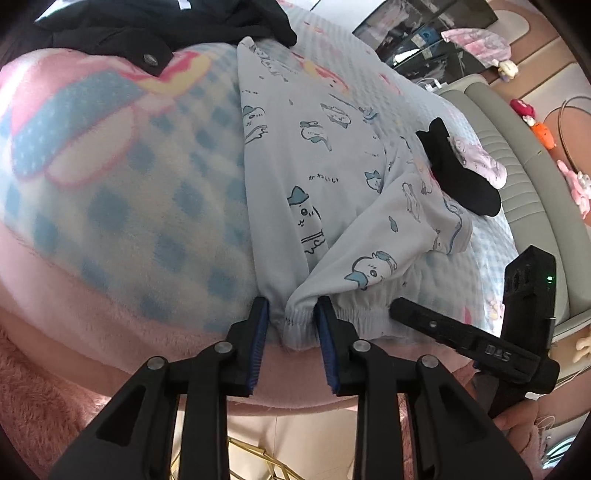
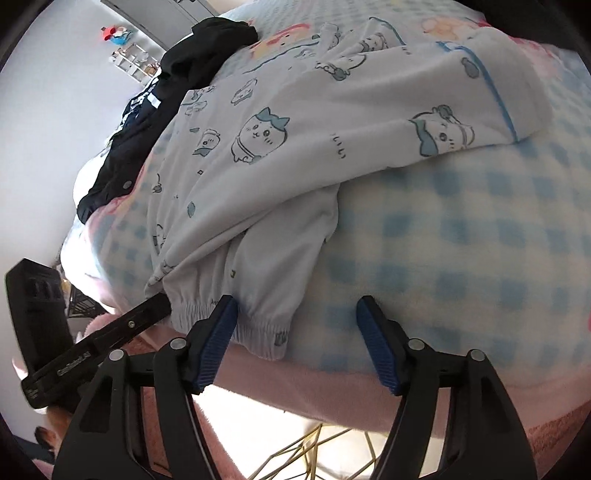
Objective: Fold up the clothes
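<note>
Pale blue pyjama trousers (image 1: pixel 314 158) printed with cartoon animals lie on the checked blanket, their elastic waistband (image 1: pixel 354 317) at the near edge. My left gripper (image 1: pixel 293 314) is shut on the waistband's left corner, and the bunched fabric fills the gap between its blue pads. In the right wrist view the same trousers (image 2: pixel 295 147) lie with one leg folded across. My right gripper (image 2: pixel 295 301) stands open over the waistband's right end (image 2: pixel 269 332). Its left pad (image 2: pixel 221 321) touches the elastic and its right pad rests over the blanket. A finger of my right gripper (image 1: pixel 424 321) shows beside the left one.
The blue-and-pink checked blanket (image 1: pixel 129 184) covers the bed, with its pink border at the near edge. A black garment (image 1: pixel 166 26) lies at the far end. A black sock (image 1: pixel 458 173) and a pink sock (image 1: pixel 480 162) lie right of the trousers. A gold wire basket (image 2: pixel 314 454) stands below.
</note>
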